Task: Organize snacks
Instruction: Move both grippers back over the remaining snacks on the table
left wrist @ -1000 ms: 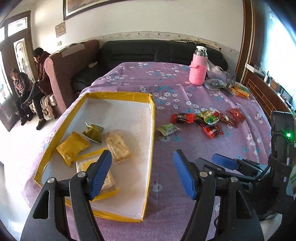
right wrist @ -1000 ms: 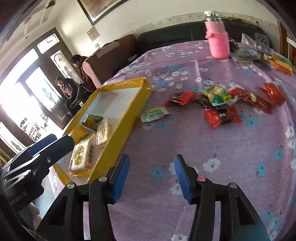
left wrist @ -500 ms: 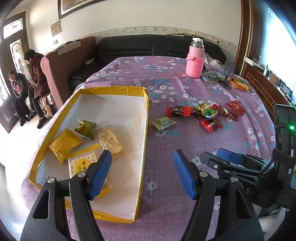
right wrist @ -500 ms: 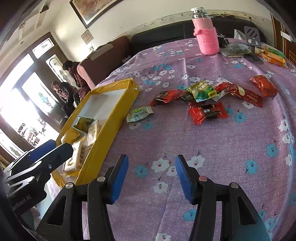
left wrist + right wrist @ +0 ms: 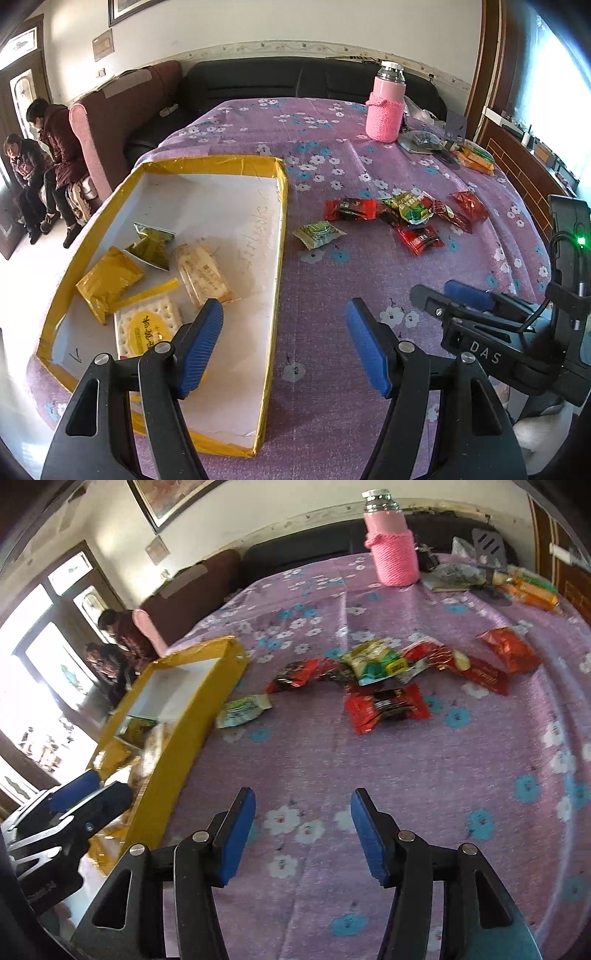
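Note:
A yellow-rimmed white tray (image 5: 282, 206) lies on the purple flowered cloth and holds several yellow and beige snack packs, among them a cracker pack (image 5: 146, 326). It also shows in the right wrist view (image 5: 184, 716). A green-white packet (image 5: 318, 233) (image 5: 243, 710) lies just right of the tray. Beyond it sits a cluster of red and green packets (image 5: 404, 212) (image 5: 388, 675). My left gripper (image 5: 284, 347) is open and empty over the tray's right rim. My right gripper (image 5: 301, 836) is open and empty above the cloth, short of the packets.
A pink knitted bottle (image 5: 386, 107) (image 5: 393, 541) stands at the far side with bags and orange packs (image 5: 474, 158) to its right. A sofa (image 5: 295, 79) lies behind the table. Two people sit at far left (image 5: 40, 155).
Both grippers have moved forward over the table toward the loose packets, the right one lower and closer. Both stay open and empty.

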`<control>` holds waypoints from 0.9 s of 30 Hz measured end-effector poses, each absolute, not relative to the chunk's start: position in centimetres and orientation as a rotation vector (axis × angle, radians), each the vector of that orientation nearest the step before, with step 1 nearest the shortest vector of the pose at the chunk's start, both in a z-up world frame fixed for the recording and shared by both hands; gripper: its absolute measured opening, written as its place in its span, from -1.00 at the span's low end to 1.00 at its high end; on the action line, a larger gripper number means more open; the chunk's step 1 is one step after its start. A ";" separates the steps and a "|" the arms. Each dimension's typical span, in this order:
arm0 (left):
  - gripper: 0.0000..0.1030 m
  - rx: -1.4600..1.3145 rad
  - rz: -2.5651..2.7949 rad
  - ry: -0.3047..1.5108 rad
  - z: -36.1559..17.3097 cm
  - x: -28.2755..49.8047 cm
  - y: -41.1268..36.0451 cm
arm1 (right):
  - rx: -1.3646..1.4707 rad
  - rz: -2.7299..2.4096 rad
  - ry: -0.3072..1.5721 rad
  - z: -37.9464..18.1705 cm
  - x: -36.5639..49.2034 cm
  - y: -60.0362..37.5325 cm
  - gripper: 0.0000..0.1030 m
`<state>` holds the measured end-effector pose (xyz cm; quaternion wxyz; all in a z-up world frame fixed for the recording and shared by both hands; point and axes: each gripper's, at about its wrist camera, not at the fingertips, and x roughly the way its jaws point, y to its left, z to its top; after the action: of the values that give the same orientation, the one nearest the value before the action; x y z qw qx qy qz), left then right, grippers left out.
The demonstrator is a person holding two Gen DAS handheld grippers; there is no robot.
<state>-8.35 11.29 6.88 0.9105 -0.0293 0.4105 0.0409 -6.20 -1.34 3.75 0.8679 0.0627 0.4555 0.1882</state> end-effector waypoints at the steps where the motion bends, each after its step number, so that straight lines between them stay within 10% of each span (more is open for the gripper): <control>1: 0.34 -0.062 0.082 0.847 6.8 -8.3 11.3 | 0.107 0.363 0.938 4.0 -6.3 -1.3 0.09; 27: 0.34 -0.047 0.053 0.890 5.8 -7.5 9.2 | -0.127 0.110 0.807 5.4 -6.2 -3.2 0.20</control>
<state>-7.54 9.20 5.80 0.9020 -0.0228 0.4304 0.0256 -6.16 -3.17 5.41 0.9163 -0.0616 0.3922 0.0536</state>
